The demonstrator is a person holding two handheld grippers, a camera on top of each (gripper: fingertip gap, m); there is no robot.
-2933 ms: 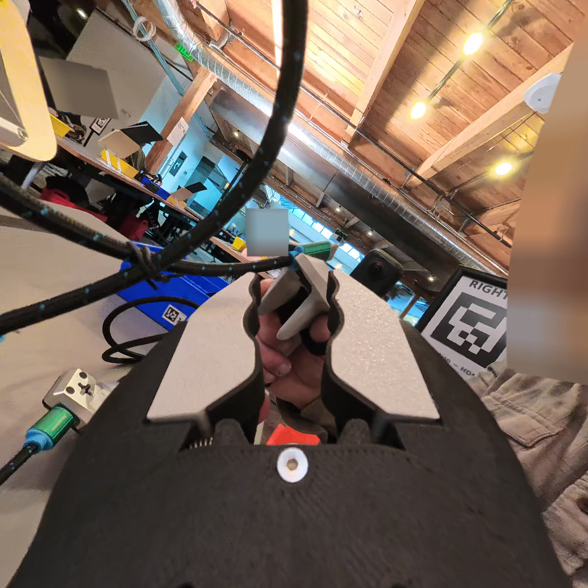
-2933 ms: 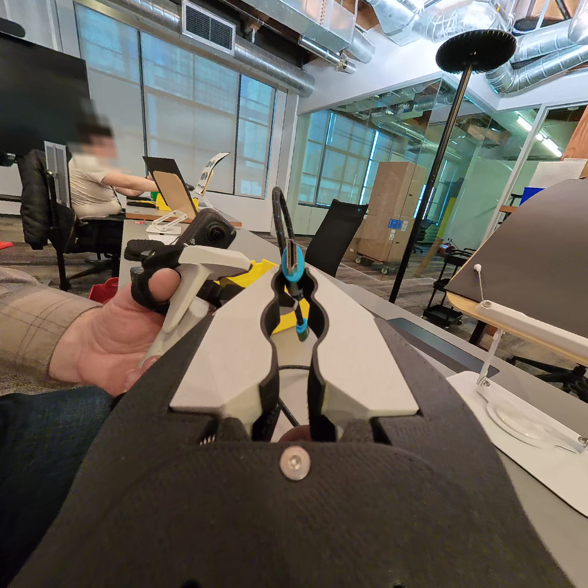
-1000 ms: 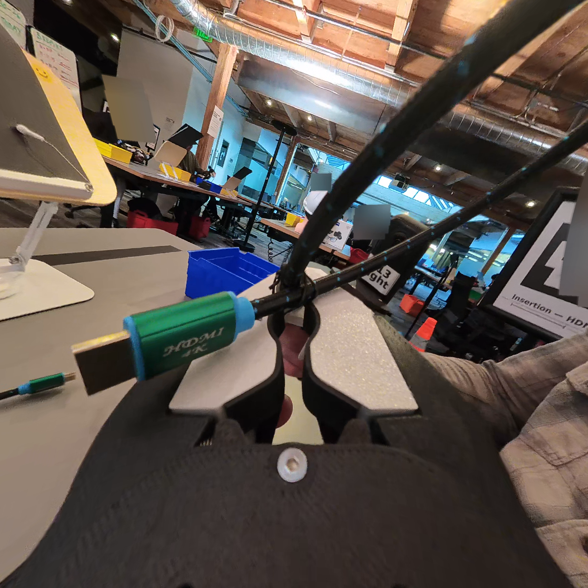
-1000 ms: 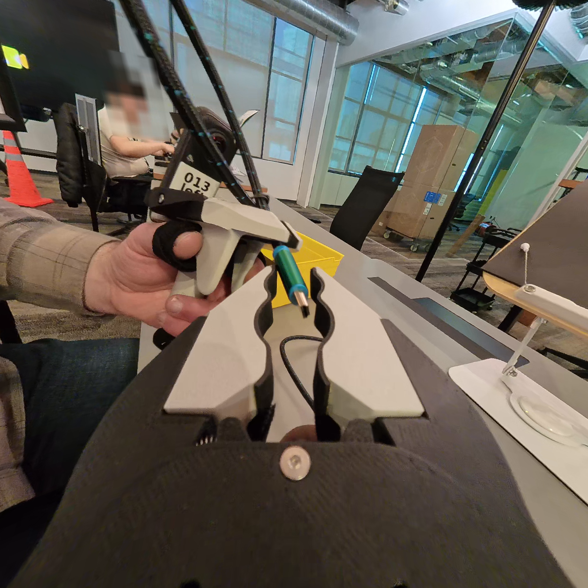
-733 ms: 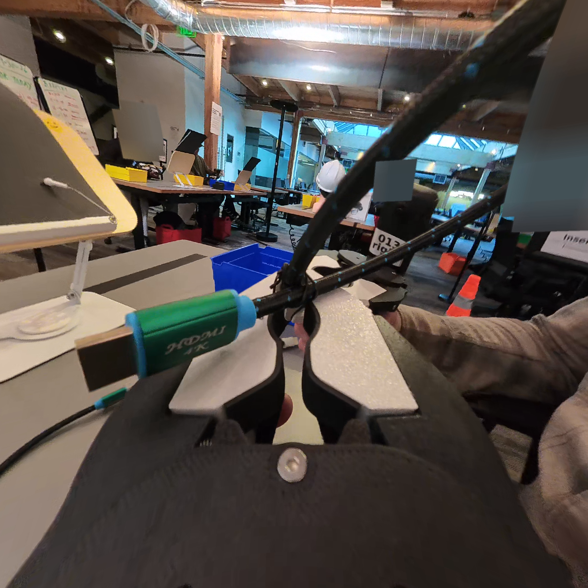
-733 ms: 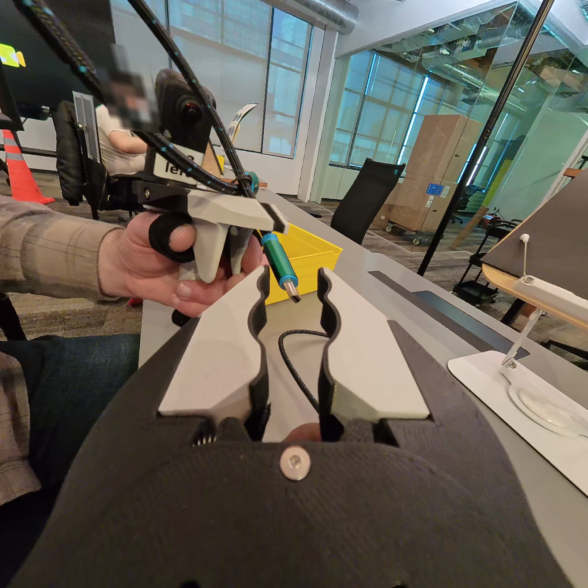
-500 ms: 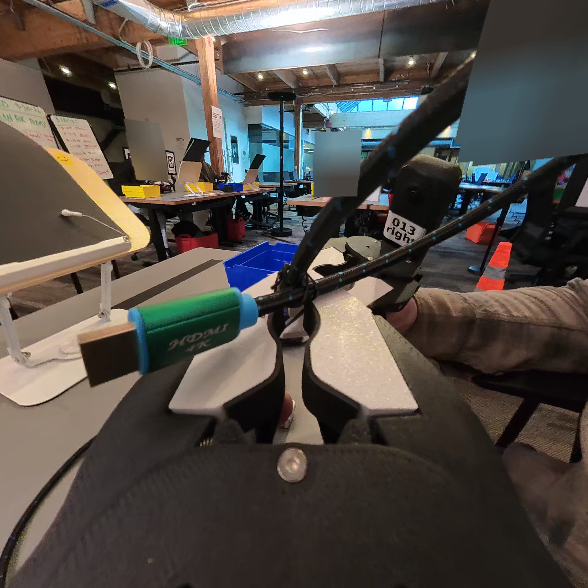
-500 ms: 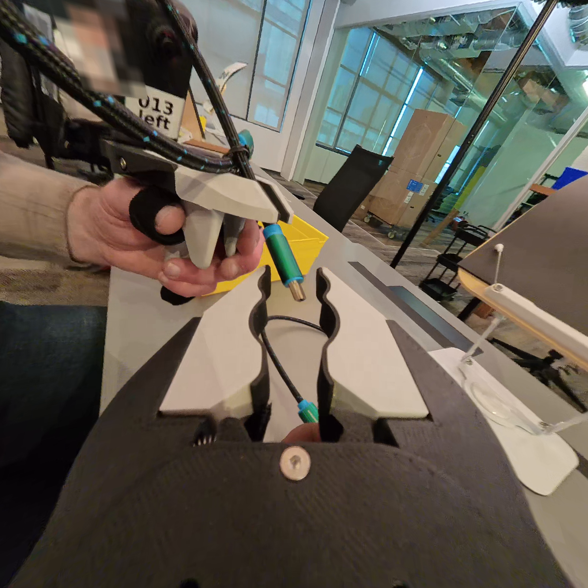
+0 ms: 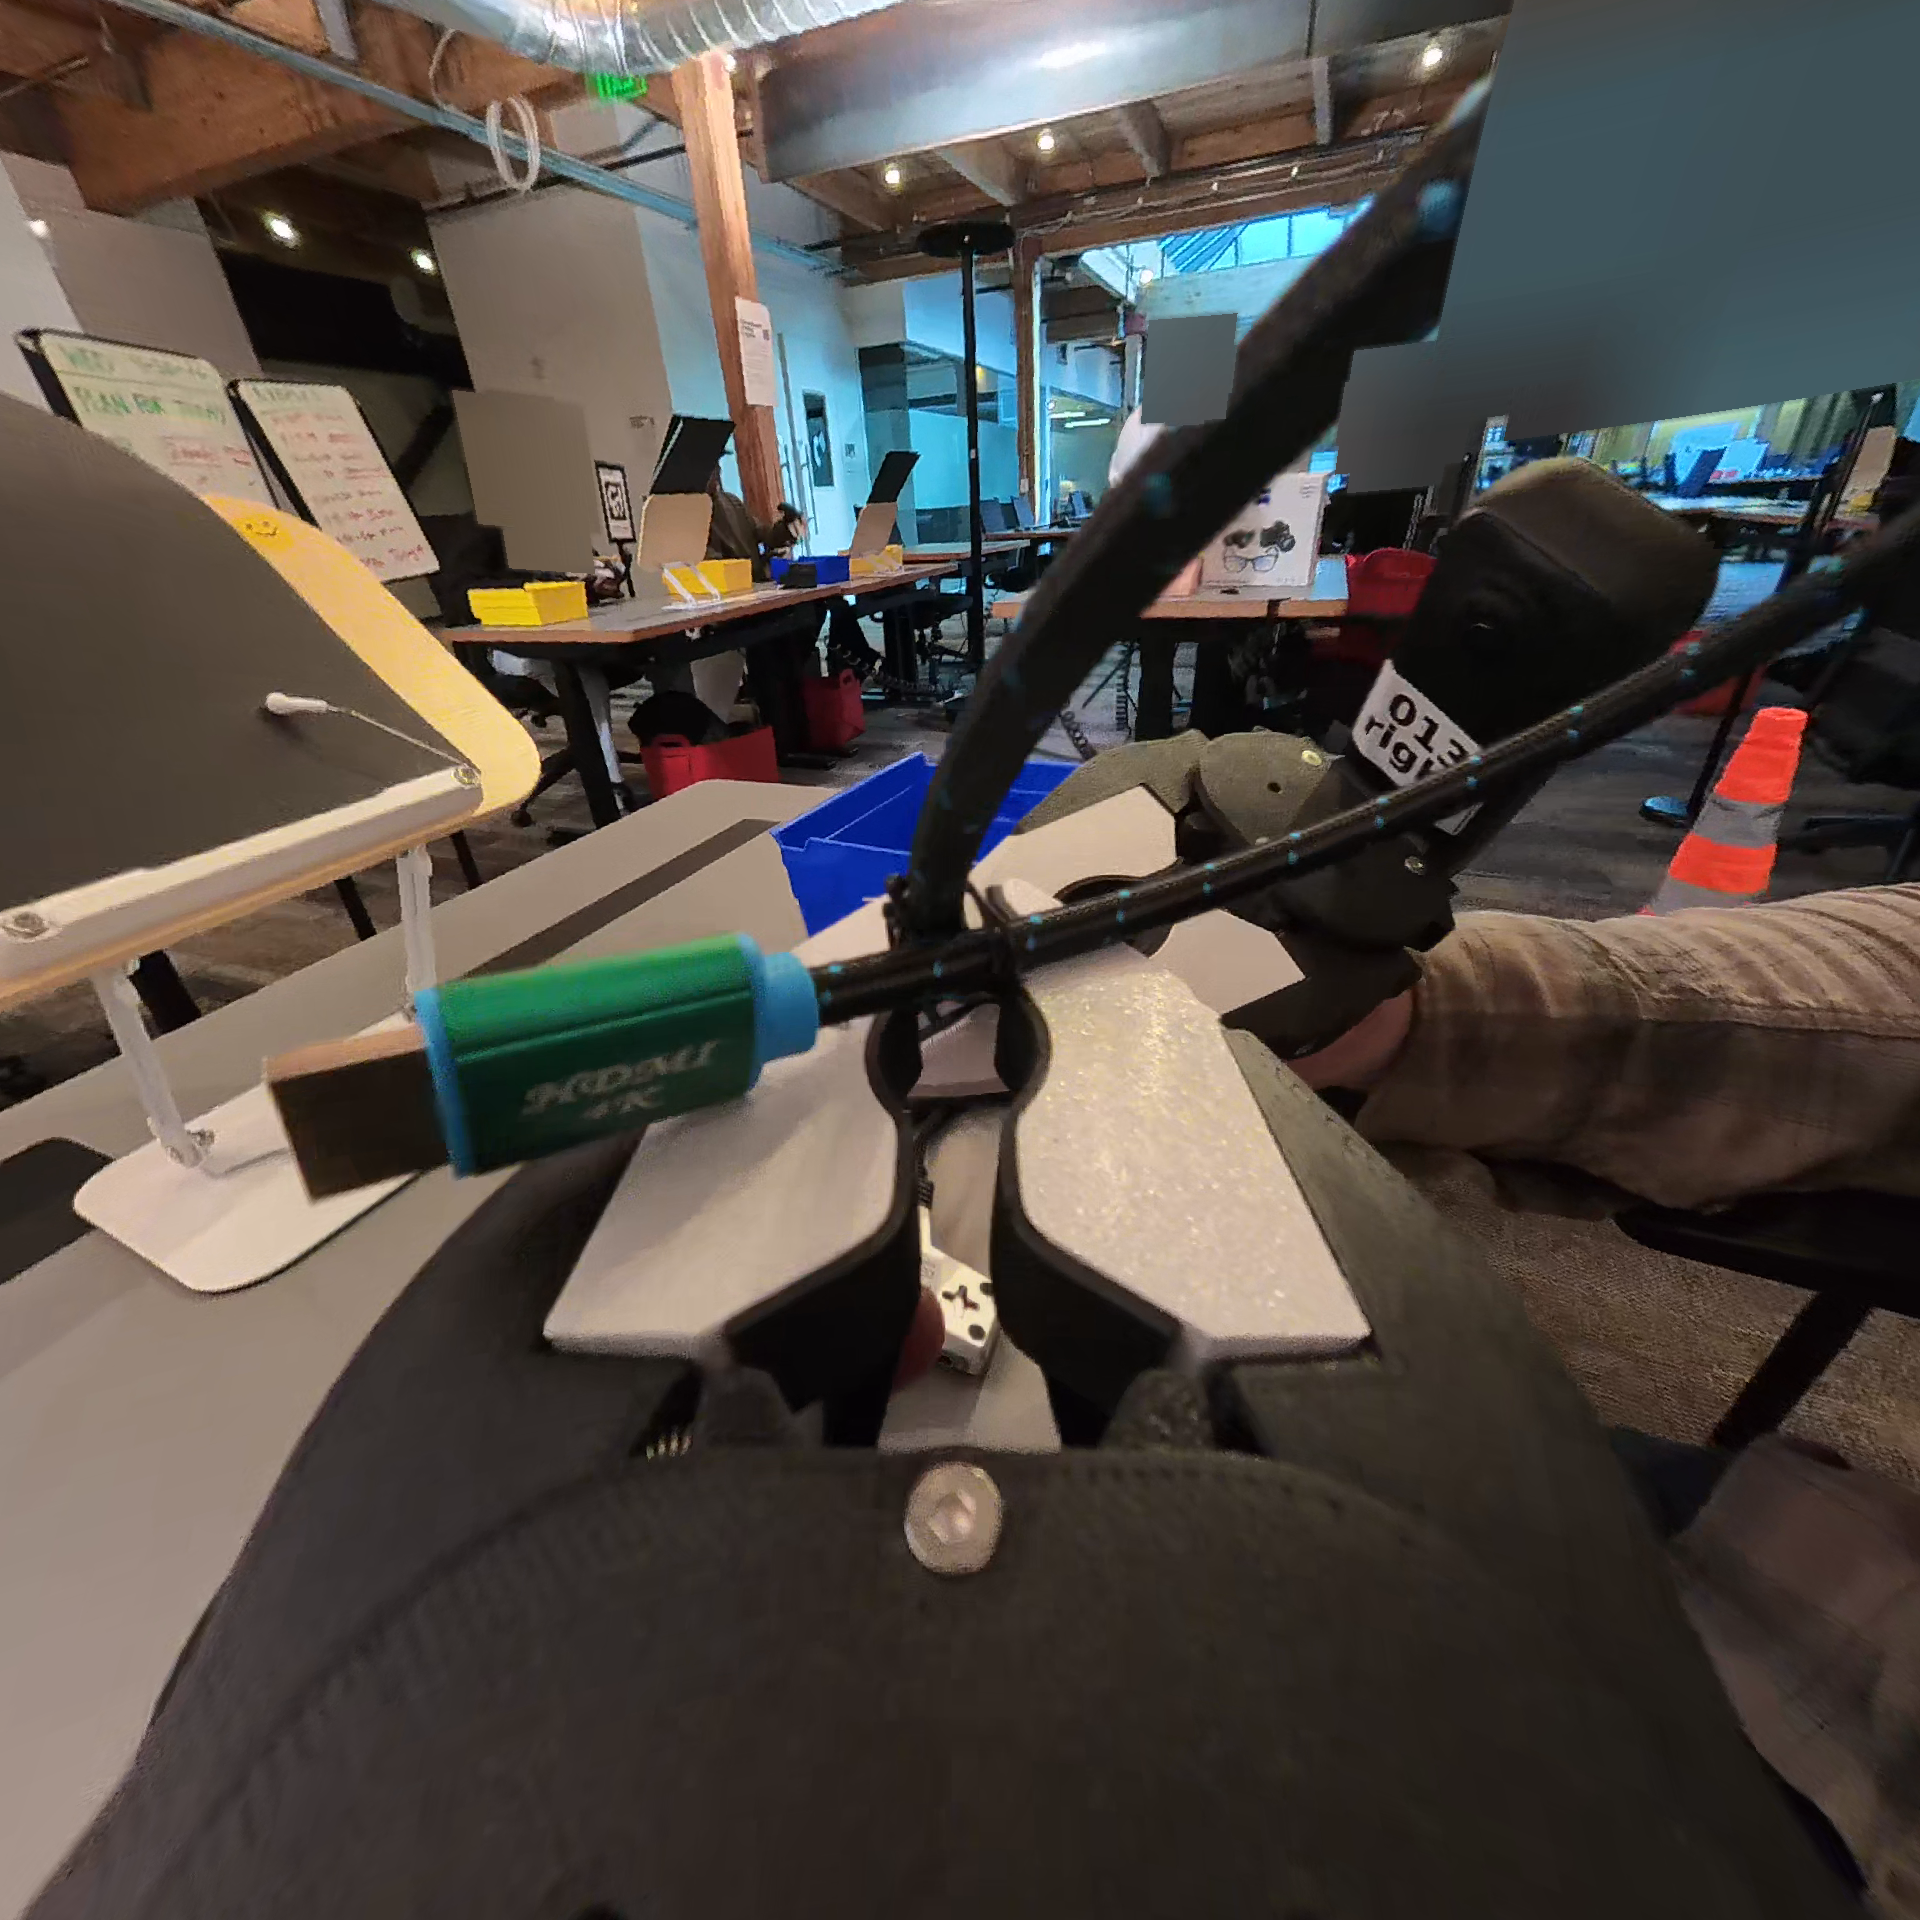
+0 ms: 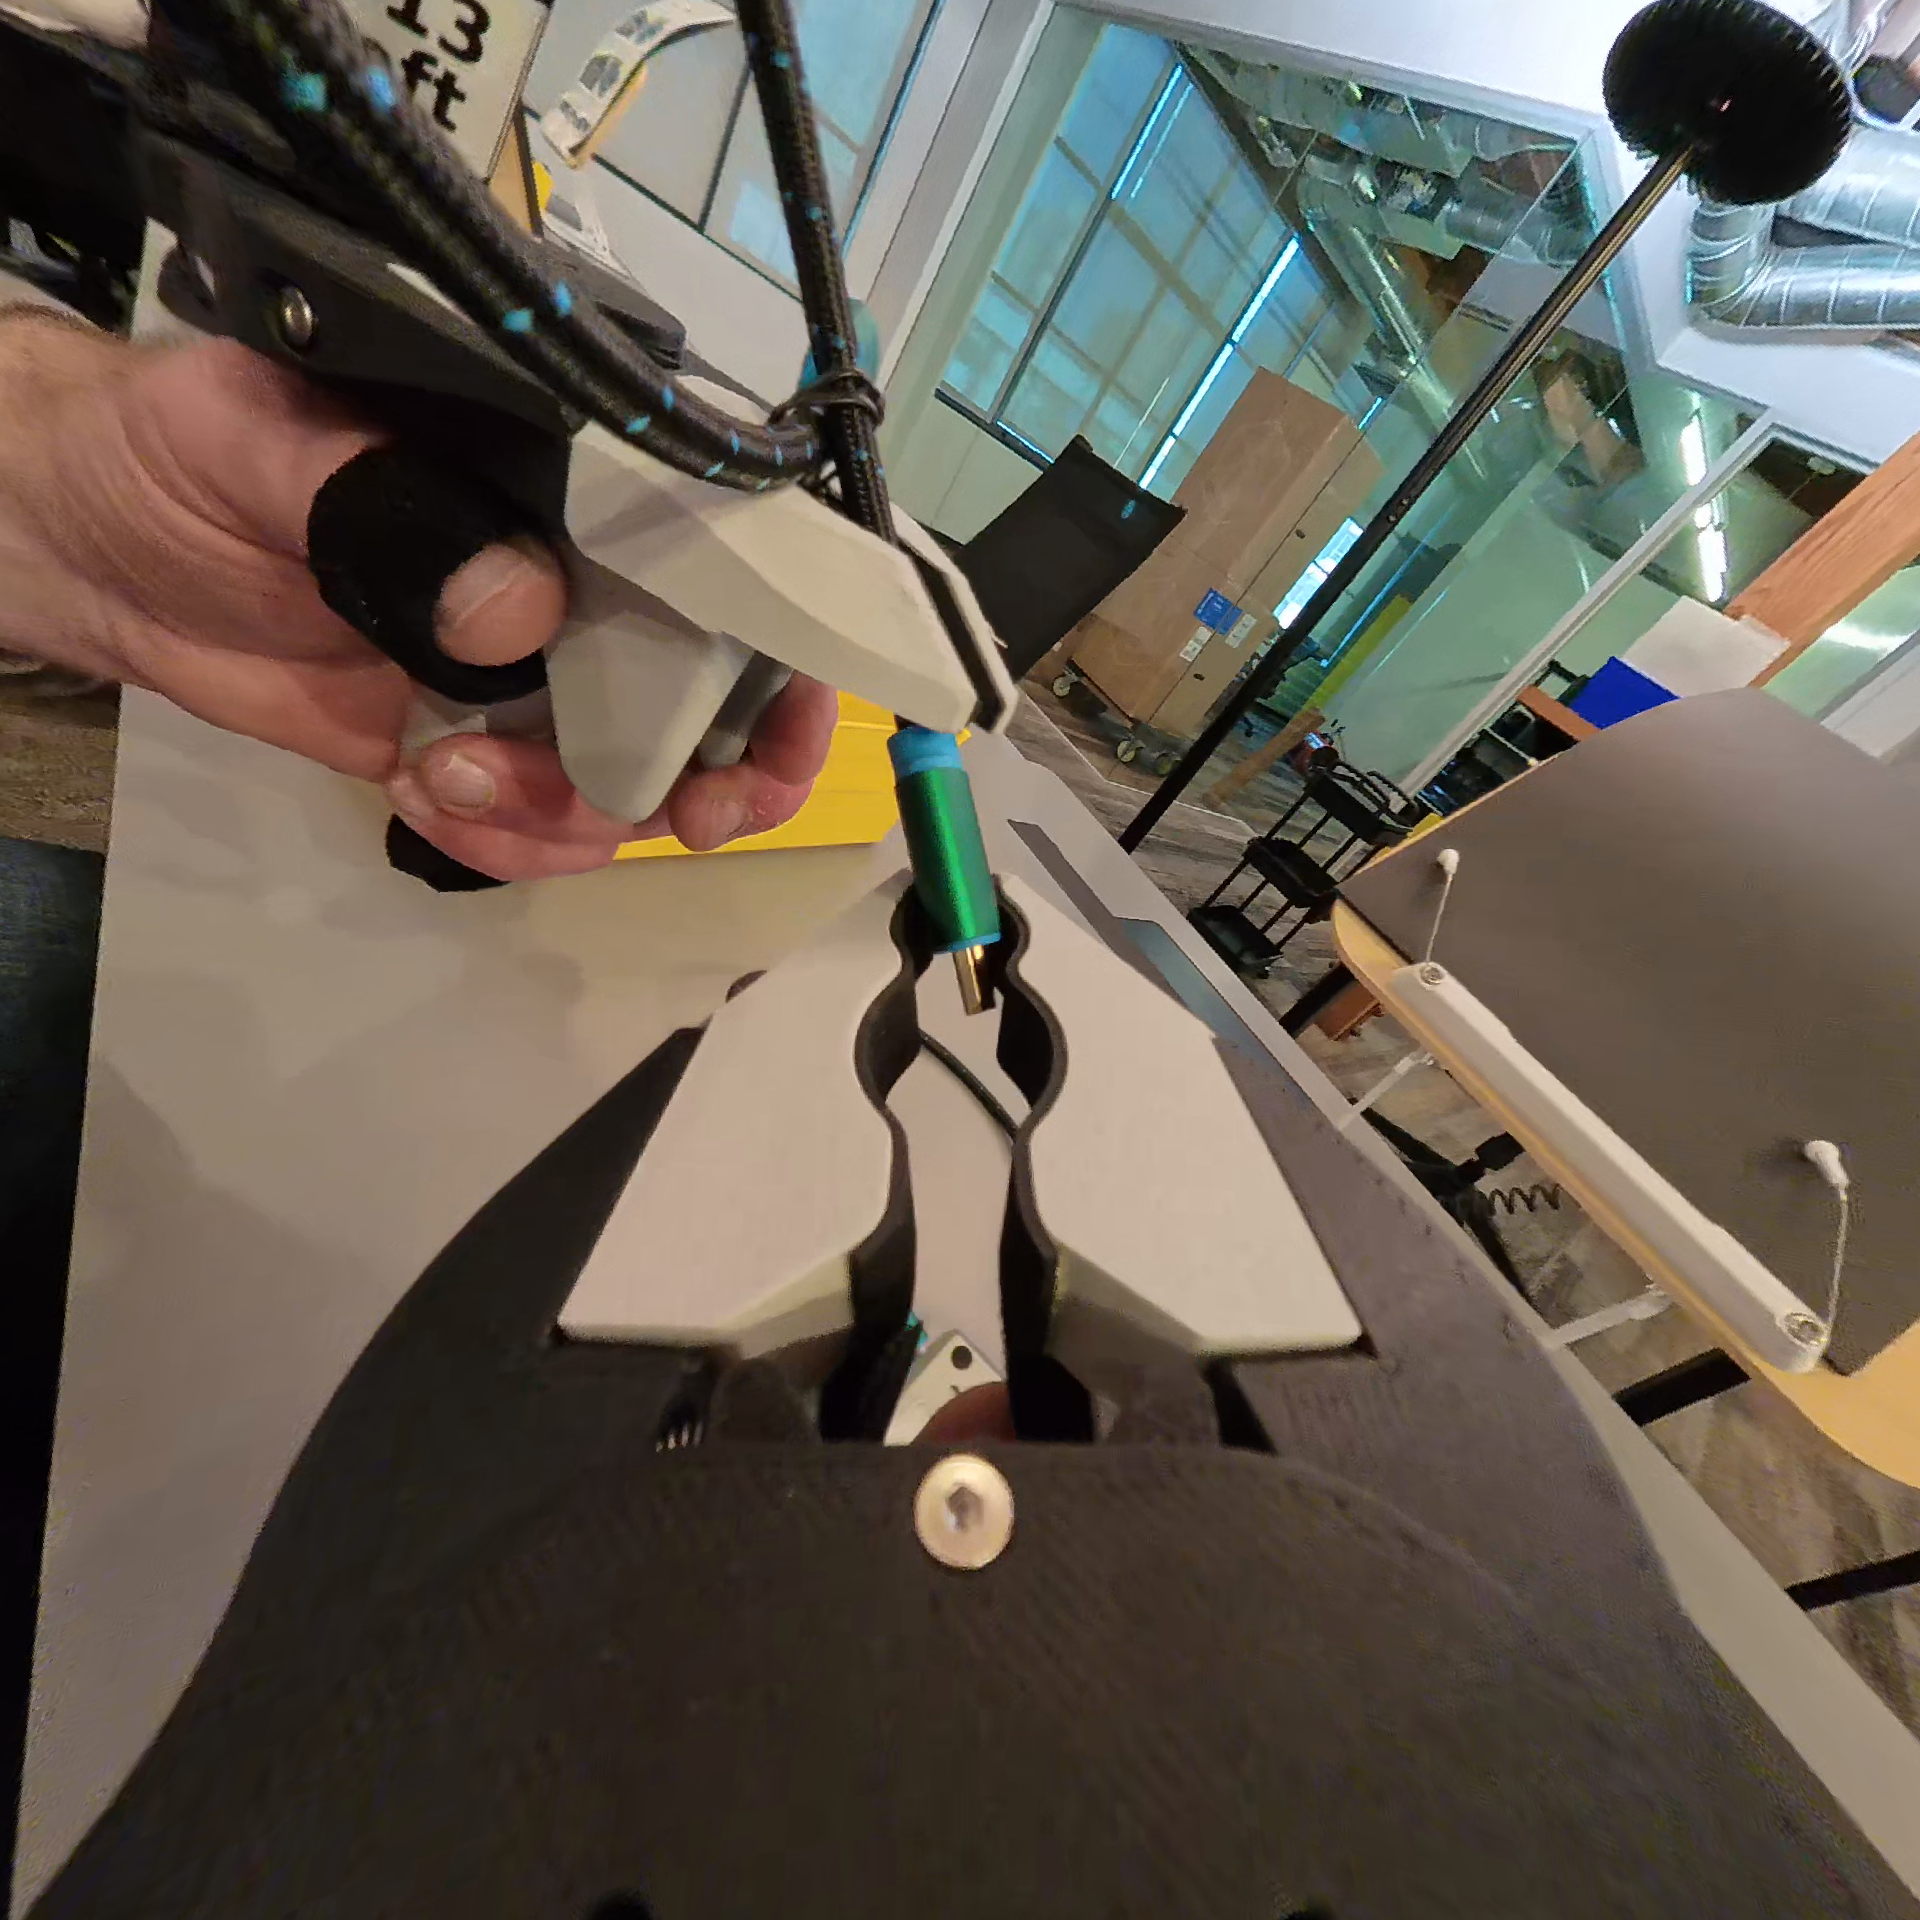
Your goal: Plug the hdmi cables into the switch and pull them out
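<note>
My left gripper [image 9: 956,925] is shut on a black braided HDMI cable [image 9: 1247,862] just behind its green plug [image 9: 592,1049], which sticks out to the left. In the right wrist view the left gripper [image 10: 987,707] is held up at the left, and the plug [image 10: 951,883] hangs down with its metal end in the notch between my right gripper's [image 10: 961,914] tips. The right jaws stand slightly apart; I cannot tell if they touch the plug. A small silver box [image 9: 966,1320] and a thin black cable [image 10: 966,1091] lie on the table below. The right gripper [image 9: 1081,883] faces the left one closely.
The grey table [image 10: 312,1039] carries a yellow bin [image 10: 831,790], a blue bin [image 9: 852,842] and a tilted board on a white stand [image 9: 208,727], which also shows in the right wrist view [image 10: 1662,987]. An orange cone [image 9: 1735,821] stands on the floor. A sleeve [image 9: 1662,1039] reaches in. Some 5 cm of space lies between my two pairs of fingers.
The two grippers have come closer together. The plug has moved down into the notch at my right fingertips, and the right jaws have narrowed a little. The left gripper keeps its hold on the cable.
</note>
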